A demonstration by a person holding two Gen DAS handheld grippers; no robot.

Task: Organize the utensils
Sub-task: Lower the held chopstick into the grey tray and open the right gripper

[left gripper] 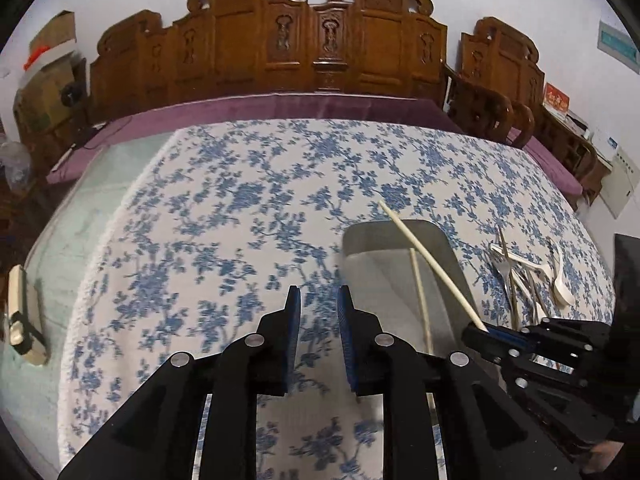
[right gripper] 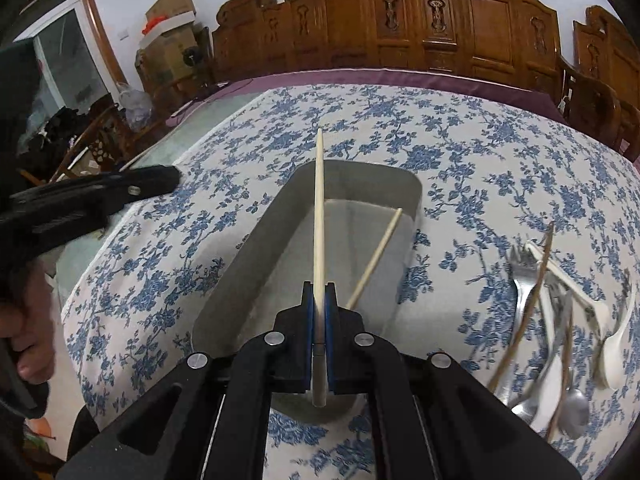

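Note:
My right gripper [right gripper: 319,292] is shut on a pale wooden chopstick [right gripper: 319,200], which points forward over a grey metal tray [right gripper: 352,184]. A second chopstick [right gripper: 376,256] lies slanted inside the tray. In the left wrist view the right gripper [left gripper: 480,330] holds its chopstick [left gripper: 424,248] above the tray [left gripper: 400,228]. My left gripper [left gripper: 318,300] hovers over the floral cloth just left of the tray, its jaws a little apart with nothing between them. To the right of the tray lies a pile of forks, spoons and white plastic utensils [right gripper: 560,320].
A blue-flowered cloth [left gripper: 240,208] covers the table. A purple cushion and carved wooden bench backs [left gripper: 320,40] run behind it. A beige object [left gripper: 24,316] lies at the table's left edge. Cardboard boxes [right gripper: 168,12] are stacked at far left.

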